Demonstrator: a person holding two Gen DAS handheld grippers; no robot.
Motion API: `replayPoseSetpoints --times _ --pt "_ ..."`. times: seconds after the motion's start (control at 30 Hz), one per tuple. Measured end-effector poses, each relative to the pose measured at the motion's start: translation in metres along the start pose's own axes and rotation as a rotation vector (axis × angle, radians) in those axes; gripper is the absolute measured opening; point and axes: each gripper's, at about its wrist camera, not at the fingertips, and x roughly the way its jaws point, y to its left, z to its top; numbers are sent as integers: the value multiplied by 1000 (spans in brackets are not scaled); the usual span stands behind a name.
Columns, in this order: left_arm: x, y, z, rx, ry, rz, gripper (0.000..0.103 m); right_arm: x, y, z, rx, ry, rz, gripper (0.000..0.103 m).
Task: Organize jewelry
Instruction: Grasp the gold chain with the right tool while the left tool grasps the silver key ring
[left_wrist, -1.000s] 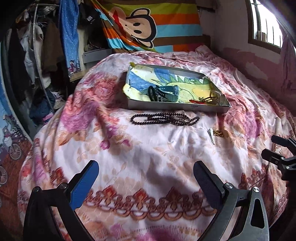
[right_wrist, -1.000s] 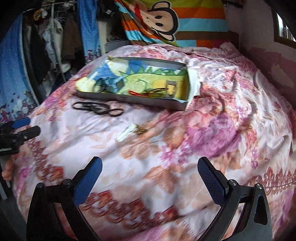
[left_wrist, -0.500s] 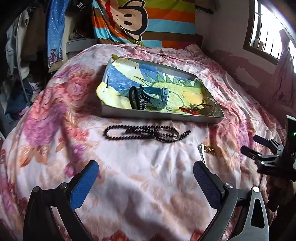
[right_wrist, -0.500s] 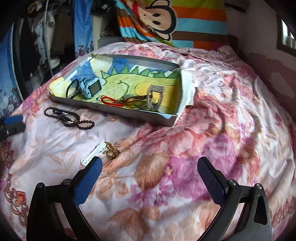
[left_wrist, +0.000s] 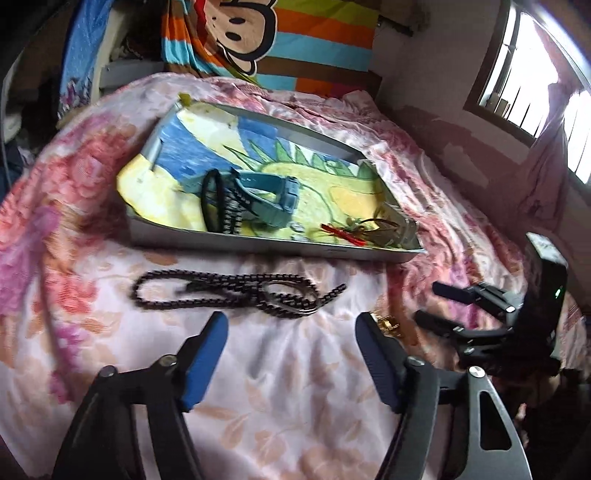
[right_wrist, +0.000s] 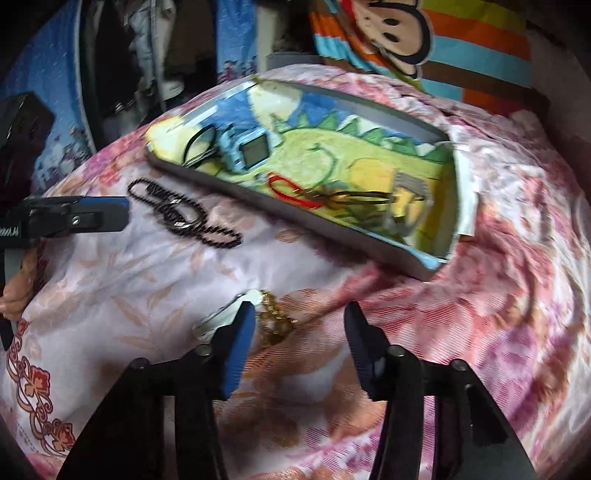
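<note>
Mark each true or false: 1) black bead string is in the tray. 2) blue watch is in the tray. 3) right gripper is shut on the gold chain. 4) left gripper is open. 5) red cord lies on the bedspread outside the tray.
1) False. The bead string lies on the bedspread, in front of the tray.
2) True. The watch sits inside the tray, near its left end.
3) False. The right gripper is open; the gold chain lies on the bedspread between its fingers, not clamped.
4) True. The left gripper is open, holding nothing.
5) False. The red cord is inside the tray.
</note>
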Motion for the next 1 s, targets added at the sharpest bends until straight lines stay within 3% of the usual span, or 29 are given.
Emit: replayPoseSetpoints --times 0.13,0.4,0.8,1.0 --pt "11 -1 -2 -28 34 -60 56 13 6 -3 -27 60 27 35" --pt "30 7 4 -137 70 -115 55 25 11 -7 -33 108 31 35" --pt "53 34 4 -357 119 -126 10 33 10 -6 6 103 16 35" --pt "56 29 -4 -363 182 -108 5 34 9 -6 11 113 19 35"
